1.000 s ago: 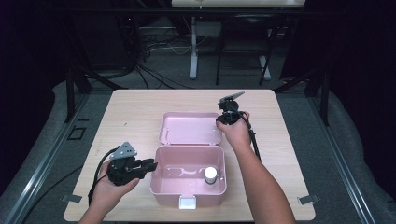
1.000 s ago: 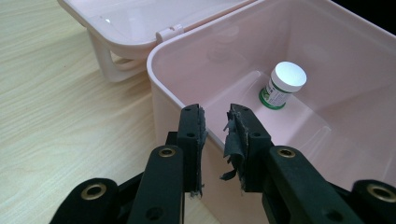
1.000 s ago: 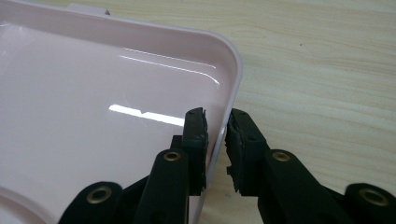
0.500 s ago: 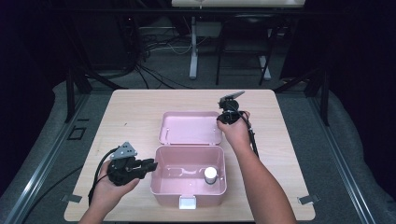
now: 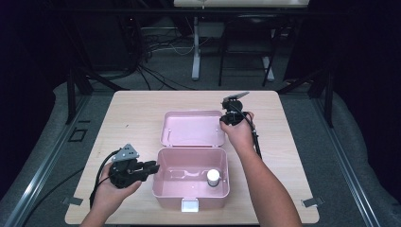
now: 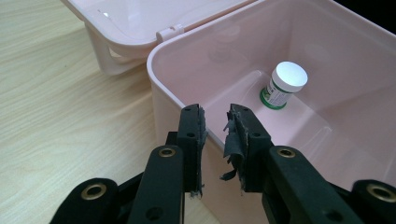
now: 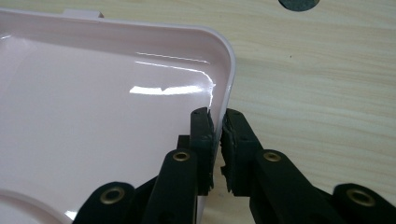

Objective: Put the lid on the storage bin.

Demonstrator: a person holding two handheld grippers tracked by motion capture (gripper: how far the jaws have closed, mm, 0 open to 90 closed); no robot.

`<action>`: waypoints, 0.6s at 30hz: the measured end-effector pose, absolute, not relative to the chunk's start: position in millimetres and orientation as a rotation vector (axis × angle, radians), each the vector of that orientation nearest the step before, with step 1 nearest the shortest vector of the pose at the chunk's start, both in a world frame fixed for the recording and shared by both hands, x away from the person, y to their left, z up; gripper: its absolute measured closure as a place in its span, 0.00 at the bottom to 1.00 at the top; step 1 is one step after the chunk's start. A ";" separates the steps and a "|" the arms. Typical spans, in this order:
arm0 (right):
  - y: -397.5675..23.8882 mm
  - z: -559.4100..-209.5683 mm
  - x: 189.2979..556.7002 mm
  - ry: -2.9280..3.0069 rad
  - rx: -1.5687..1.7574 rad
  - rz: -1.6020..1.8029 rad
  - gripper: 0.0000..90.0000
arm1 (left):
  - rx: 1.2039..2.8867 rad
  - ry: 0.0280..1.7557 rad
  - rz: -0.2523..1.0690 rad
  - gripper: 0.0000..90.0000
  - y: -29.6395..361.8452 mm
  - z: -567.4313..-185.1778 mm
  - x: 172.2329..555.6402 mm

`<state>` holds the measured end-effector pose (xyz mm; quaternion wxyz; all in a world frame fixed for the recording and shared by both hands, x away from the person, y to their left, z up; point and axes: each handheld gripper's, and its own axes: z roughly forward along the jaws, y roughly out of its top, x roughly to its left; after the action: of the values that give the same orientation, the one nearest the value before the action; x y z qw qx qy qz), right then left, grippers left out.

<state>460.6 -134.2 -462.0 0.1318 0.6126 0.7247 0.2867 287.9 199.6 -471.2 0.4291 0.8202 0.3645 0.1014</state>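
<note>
Two grippers work one pink box (image 5: 191, 183) near the table's (image 5: 142, 106) front edge, its lid (image 5: 193, 127) lying open and flat behind it. The right gripper (image 7: 217, 122) has just been closing its jaws and now pinches the lid's rim. The left gripper (image 6: 215, 117) straddles the box's left wall, jaws close to it, clamped as far as I can tell. Thin, glossy plastic likely feels light, stiff, slippery; the rim is the best hold. A small bottle (image 6: 283, 85) stands inside.
</note>
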 end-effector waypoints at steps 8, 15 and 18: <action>-134.2 -453.7 455.4 2.070 1.744 0.874 0.93 | 2.047 0.912 0.255 0.83 199.4 -471.2 287.8; -135.2 -447.1 450.5 2.049 1.722 0.908 0.94 | 2.046 0.915 0.254 0.83 199.4 -471.2 287.8; -135.7 -442.6 446.9 2.037 1.716 0.926 0.94 | 2.043 0.920 0.253 0.83 199.3 -471.3 287.7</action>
<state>446.9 -135.7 -442.6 0.1602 0.6008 0.7130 0.3240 287.7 199.3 -471.3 0.4291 0.8185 0.3684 0.1015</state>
